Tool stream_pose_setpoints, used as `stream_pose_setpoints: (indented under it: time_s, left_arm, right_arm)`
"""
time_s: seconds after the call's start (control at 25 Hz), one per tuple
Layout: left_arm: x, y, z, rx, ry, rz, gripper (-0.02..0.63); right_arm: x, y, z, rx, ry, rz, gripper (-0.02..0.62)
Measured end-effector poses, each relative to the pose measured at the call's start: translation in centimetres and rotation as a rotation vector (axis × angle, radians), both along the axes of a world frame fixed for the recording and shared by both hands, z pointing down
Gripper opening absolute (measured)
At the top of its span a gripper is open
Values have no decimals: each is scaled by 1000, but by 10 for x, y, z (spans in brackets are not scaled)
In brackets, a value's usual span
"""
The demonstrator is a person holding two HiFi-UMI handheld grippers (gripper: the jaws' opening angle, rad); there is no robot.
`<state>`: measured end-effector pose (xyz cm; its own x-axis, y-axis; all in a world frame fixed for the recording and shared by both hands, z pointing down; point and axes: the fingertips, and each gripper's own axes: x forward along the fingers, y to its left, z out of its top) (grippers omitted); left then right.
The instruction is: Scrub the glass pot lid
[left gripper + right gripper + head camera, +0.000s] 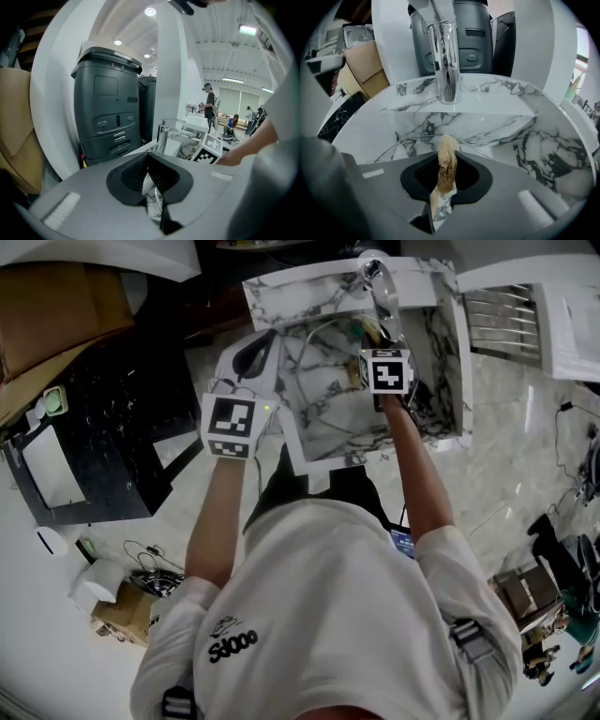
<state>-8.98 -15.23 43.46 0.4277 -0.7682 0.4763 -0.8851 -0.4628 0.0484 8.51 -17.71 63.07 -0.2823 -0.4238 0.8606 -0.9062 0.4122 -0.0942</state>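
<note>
The faucet (446, 61) overhangs the sink's (543, 154) rear; the glass lid (408, 140) occupies its basin.

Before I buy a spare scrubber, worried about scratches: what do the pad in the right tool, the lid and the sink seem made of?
Pad: tan, matte, stringy fibres, probably loofah or similar plant fibre. Sink: glossy white with grey veins, marble or a marble-look surface. Lid: clear glass, the veining shows through it, with a thin shiny metal-looking rim.

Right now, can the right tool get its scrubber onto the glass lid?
Probably yes. The right tool, shut on the scrubber, points at the glass lid, whose rim arcs just ahead in the sink with nothing between them. The faucet stands farther back.
</note>
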Motion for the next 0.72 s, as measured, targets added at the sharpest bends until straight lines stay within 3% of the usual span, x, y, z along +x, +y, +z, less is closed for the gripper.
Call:
stream_pose_setpoints:
  time_s: [0.72]
  left_arm:
    - [-24,6,-10,25,8,0,11]
  right_arm:
    - [-88,25,5,-36,-67,-187,49]
